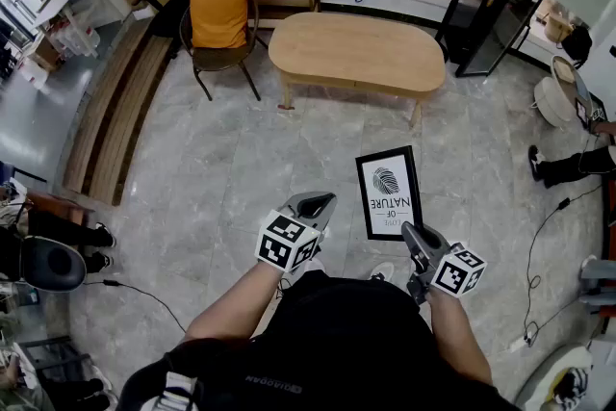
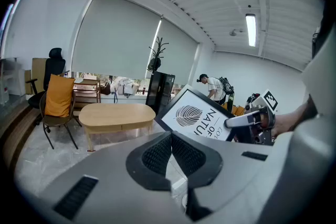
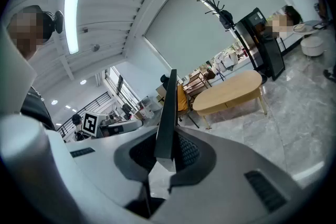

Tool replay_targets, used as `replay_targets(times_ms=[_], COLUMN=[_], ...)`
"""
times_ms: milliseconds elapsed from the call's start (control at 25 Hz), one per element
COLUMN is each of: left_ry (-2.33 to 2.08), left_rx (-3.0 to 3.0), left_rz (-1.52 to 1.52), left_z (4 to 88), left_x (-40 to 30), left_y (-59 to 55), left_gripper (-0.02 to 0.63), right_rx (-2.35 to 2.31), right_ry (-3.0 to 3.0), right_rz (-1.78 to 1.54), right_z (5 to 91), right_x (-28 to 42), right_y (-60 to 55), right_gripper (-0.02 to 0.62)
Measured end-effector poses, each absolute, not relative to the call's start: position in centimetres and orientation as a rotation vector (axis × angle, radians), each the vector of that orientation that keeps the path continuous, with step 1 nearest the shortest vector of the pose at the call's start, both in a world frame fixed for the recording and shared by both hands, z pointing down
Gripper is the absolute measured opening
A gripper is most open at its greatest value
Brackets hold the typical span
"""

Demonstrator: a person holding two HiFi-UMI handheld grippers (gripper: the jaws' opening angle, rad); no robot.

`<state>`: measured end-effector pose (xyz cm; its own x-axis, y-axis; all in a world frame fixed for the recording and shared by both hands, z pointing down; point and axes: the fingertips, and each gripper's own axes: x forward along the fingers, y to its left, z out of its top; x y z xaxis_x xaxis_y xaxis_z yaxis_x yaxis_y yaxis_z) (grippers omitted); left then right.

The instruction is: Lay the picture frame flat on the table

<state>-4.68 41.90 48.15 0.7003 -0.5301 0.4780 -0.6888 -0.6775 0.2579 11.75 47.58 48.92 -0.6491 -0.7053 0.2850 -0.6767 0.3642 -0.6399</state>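
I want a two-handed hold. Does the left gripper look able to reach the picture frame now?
Probably yes: only open air separates the left gripper from the picture frame, though its jaws are shut.

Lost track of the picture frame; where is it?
Head view, right of centre: picture frame gripped by the right gripper, above the floor, before the wooden table.

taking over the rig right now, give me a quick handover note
Left gripper: shut, empty, beside the frame, not touching it.
Right gripper: shut on the frame's edge near a corner.
Frame: in the air over the floor, short of the table ahead.
Done: frame is in hand.
Left: carry it to the table, lay it flat, let go.
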Motion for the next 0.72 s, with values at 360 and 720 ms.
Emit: replay_targets(times_ms=[360,720], left_ry=[-0.926,-0.903], left_rx=[2.526,2.526], left_rz=[0.499,0.504], left_z=[47.3,47.2], left_x=[-5.2,-6.1], left_y=[42.5,42.7], left_gripper=[0.005,0.005], right_rx=[-1.316,-1.348], right_ry=[2.571,2.589], right_rz=[-1.139,-1.139], right_z=[48.3,48.1], right_x=[11.2,10.1], right_y=[47.9,48.4], right_gripper=[0.031,0.031])
